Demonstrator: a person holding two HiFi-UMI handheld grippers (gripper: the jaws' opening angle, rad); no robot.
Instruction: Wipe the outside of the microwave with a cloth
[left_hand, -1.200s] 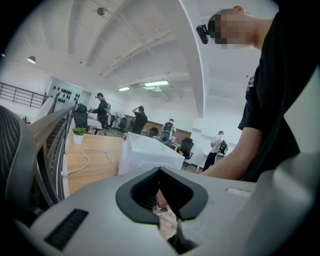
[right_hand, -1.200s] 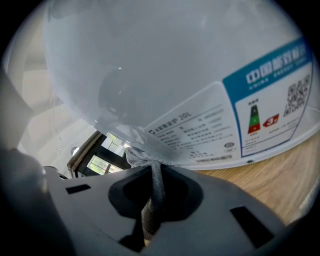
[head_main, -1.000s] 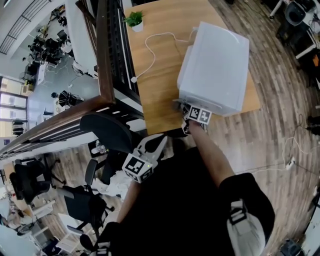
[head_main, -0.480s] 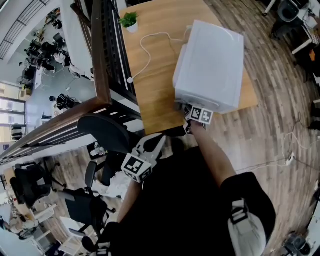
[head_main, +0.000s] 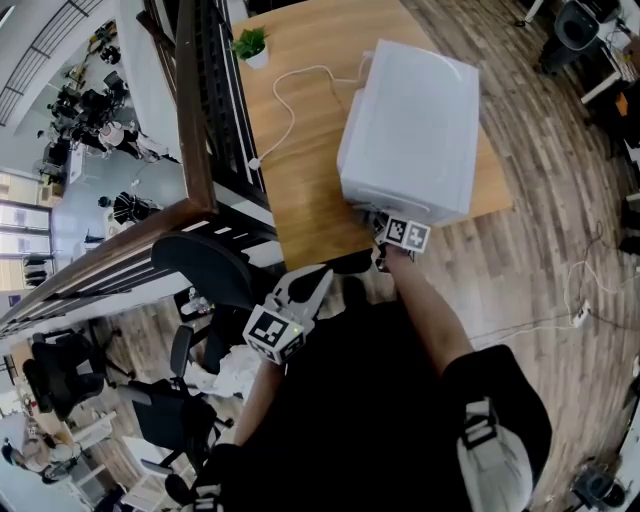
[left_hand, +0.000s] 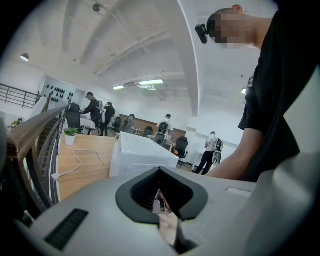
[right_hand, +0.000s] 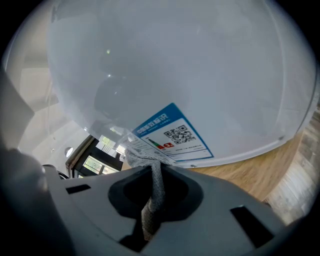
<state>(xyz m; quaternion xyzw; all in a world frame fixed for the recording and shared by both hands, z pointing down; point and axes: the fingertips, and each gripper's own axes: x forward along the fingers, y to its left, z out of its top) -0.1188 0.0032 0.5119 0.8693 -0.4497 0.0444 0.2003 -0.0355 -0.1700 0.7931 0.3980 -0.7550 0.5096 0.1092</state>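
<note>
Slid rightward, woven grey cloth (right_hand: 155, 189) rubs glossy white microwave (head_main: 415, 120).

White microwave (head_main: 410, 125) with blue-bordered label (right_hand: 172, 131), grey woven cloth (right_hand: 154, 185), light wood table (head_main: 300, 195), green plant (head_main: 250, 42)

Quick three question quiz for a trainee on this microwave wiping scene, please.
1. True or false: the right gripper has the cloth at the microwave.
2. What stands at the far corner of the table? A) plant B) mug C) kettle
3. Which gripper holds nothing?

Key: 1 true; 2 A, the plant; 3 the left gripper, its jaws together.
</note>
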